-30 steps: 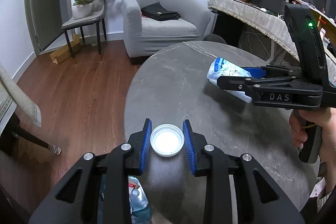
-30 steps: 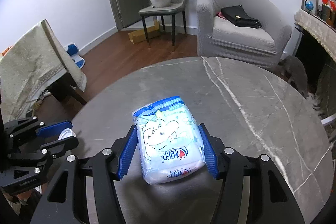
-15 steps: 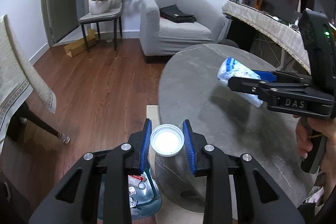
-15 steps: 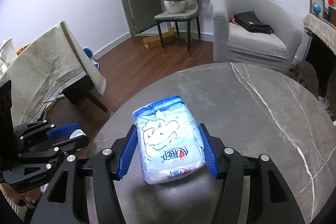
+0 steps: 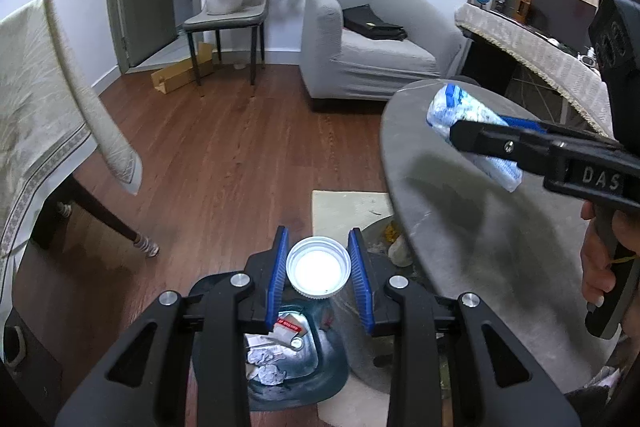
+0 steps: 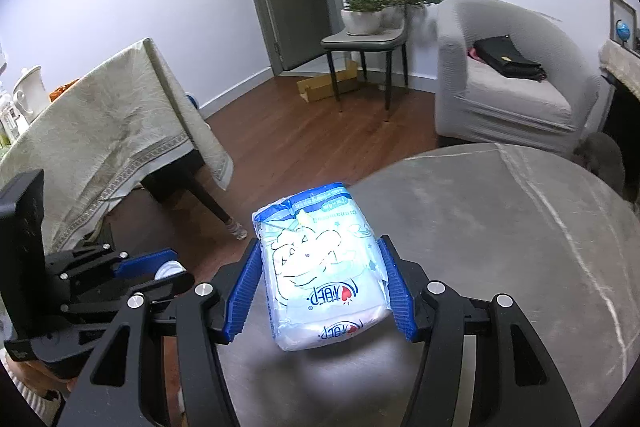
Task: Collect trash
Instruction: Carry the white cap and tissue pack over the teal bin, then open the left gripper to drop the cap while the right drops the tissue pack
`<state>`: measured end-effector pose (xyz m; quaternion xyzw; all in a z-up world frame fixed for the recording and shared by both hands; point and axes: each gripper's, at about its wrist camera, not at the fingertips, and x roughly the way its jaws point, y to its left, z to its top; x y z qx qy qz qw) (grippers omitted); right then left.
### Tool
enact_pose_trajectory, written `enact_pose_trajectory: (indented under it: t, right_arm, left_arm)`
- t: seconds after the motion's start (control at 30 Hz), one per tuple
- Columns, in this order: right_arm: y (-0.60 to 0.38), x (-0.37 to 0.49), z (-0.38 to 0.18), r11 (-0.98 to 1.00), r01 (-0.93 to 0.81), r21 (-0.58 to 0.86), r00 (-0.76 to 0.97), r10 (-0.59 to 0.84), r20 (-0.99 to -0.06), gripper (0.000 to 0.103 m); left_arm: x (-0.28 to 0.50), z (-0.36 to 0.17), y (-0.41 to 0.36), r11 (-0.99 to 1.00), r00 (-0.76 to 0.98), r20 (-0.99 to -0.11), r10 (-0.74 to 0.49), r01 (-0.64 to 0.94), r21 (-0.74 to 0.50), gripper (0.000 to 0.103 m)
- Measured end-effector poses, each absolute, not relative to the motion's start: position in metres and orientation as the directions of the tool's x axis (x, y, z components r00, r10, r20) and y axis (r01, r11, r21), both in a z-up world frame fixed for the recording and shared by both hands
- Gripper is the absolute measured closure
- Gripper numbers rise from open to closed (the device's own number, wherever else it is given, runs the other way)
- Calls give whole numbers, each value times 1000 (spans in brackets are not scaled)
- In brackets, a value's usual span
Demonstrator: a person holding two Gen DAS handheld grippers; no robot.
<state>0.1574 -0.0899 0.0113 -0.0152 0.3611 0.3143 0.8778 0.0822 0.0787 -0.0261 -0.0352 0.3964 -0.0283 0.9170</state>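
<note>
My left gripper (image 5: 318, 269) is shut on a white round cap (image 5: 318, 266), held past the edge of the round grey table (image 5: 480, 227) and above a blue-green bin (image 5: 316, 375) on the floor. Crumpled paper and wrappers lie in the bin. My right gripper (image 6: 326, 283) is shut on a white and blue tissue pack (image 6: 324, 271), held over the table (image 6: 500, 247) near its left edge. From the left wrist view the pack (image 5: 468, 123) and the right gripper (image 5: 460, 135) hang at the right. The left gripper (image 6: 160, 273) with the cap (image 6: 170, 271) shows at the lower left of the right wrist view.
A cloth-covered table (image 5: 44, 115) stands at the left, its leg (image 5: 108, 219) near the bin. A grey armchair (image 5: 372, 43) with a black bag, a chair with plants (image 5: 236, 7) and a cardboard box (image 5: 180, 75) stand at the back. A pale rug (image 5: 344, 211) lies under the round table.
Both grippers have moved left with their loads. The left gripper and cap went from above the tabletop to past its edge, over the bin. The tissue pack now hangs near the table's left edge.
</note>
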Motion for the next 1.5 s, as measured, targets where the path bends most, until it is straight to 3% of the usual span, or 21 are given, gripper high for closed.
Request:
enact_pose_trajectory:
  t: [0.57, 1.5]
  right_arm:
    - [25, 132, 4, 724, -666, 177, 481, 599, -640, 44]
    - [96, 134, -37, 696, -694, 183, 403, 586, -703, 44]
  left_arm:
    - [69, -60, 145, 991, 618, -786, -12, -100, -93, 70]
    - [56, -145, 194, 989, 409, -913, -9, -133, -69, 70]
